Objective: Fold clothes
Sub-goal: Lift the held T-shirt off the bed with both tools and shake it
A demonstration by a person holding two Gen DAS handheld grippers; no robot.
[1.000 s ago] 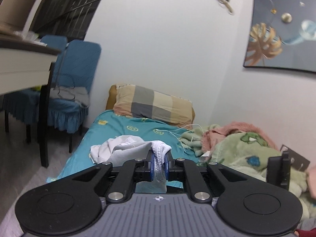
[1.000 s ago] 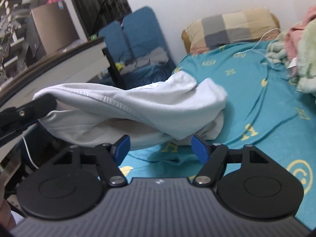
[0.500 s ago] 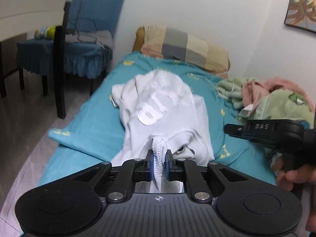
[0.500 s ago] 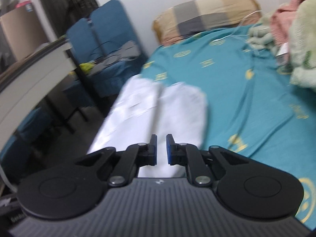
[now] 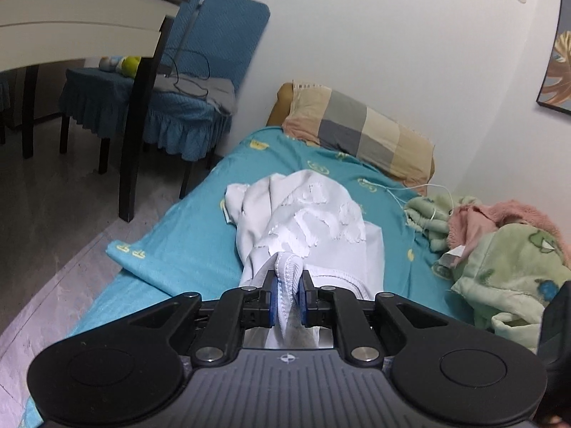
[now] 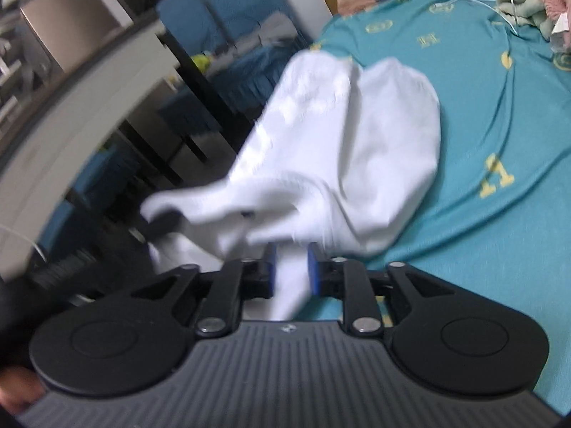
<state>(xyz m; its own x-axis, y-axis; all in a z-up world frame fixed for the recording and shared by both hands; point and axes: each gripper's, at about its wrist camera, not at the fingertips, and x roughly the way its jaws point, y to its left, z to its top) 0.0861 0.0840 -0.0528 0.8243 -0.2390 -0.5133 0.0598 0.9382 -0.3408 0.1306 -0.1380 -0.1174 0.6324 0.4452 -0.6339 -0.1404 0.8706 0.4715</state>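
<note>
A white garment (image 5: 307, 221) with raised white lettering lies bunched on the teal bed sheet (image 5: 200, 221). My left gripper (image 5: 287, 287) is shut on its ribbed edge near the bed's near end. In the right wrist view the same white garment (image 6: 357, 135) drapes from the bed toward the lower left, blurred. My right gripper (image 6: 289, 271) is shut on a fold of it, with cloth between the blue pads. The other gripper's dark finger (image 6: 160, 221) shows under the cloth at left.
A checked pillow (image 5: 360, 132) lies at the head of the bed. A heap of green and pink blankets (image 5: 499, 249) fills the right side. Blue-covered chairs (image 5: 185, 82) and a dark table leg (image 5: 139, 135) stand left of the bed. A white cable (image 5: 421, 192) crosses the sheet.
The right gripper opened earlier, then closed, and now holds a fold of the white garment. The left gripper kept its grip and lowered the garment onto the bed.
</note>
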